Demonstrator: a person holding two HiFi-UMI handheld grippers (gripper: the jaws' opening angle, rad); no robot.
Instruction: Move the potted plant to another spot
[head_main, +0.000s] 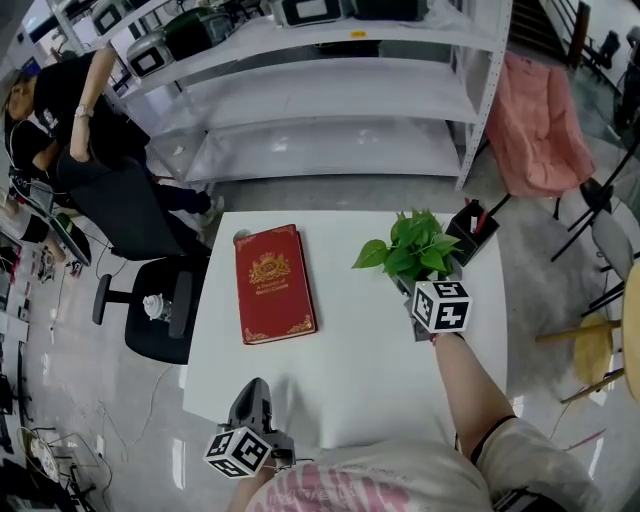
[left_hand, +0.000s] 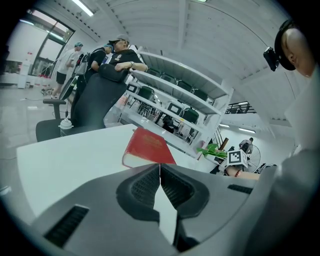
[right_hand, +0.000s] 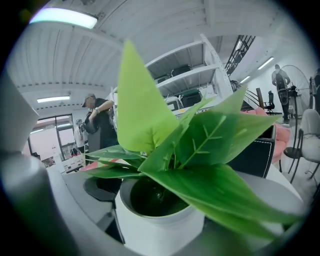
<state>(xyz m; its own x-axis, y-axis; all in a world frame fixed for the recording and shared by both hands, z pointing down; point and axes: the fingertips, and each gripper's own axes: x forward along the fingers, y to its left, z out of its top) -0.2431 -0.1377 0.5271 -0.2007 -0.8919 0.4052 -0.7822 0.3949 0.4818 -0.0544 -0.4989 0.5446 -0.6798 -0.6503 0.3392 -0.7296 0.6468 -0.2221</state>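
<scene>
The potted plant (head_main: 410, 246) stands at the white table's (head_main: 360, 370) back right; its leaves hide the pot in the head view. My right gripper (head_main: 412, 287) reaches in from the front and is shut on the plant's white pot (right_hand: 160, 225), with a jaw against each side; green leaves (right_hand: 200, 150) fill the right gripper view. My left gripper (head_main: 254, 390) is shut on nothing near the table's front left edge. In the left gripper view its closed tips (left_hand: 160, 172) point across the table, and the plant (left_hand: 212, 149) shows small at the far right.
A red book (head_main: 272, 283) lies left of centre on the table. A black pen holder (head_main: 472, 228) stands just behind the plant. Metal shelves (head_main: 330, 100) stand beyond the table, a black office chair (head_main: 160, 305) at its left, a pink chair (head_main: 535, 125) at back right. A person (head_main: 70, 110) stands far left.
</scene>
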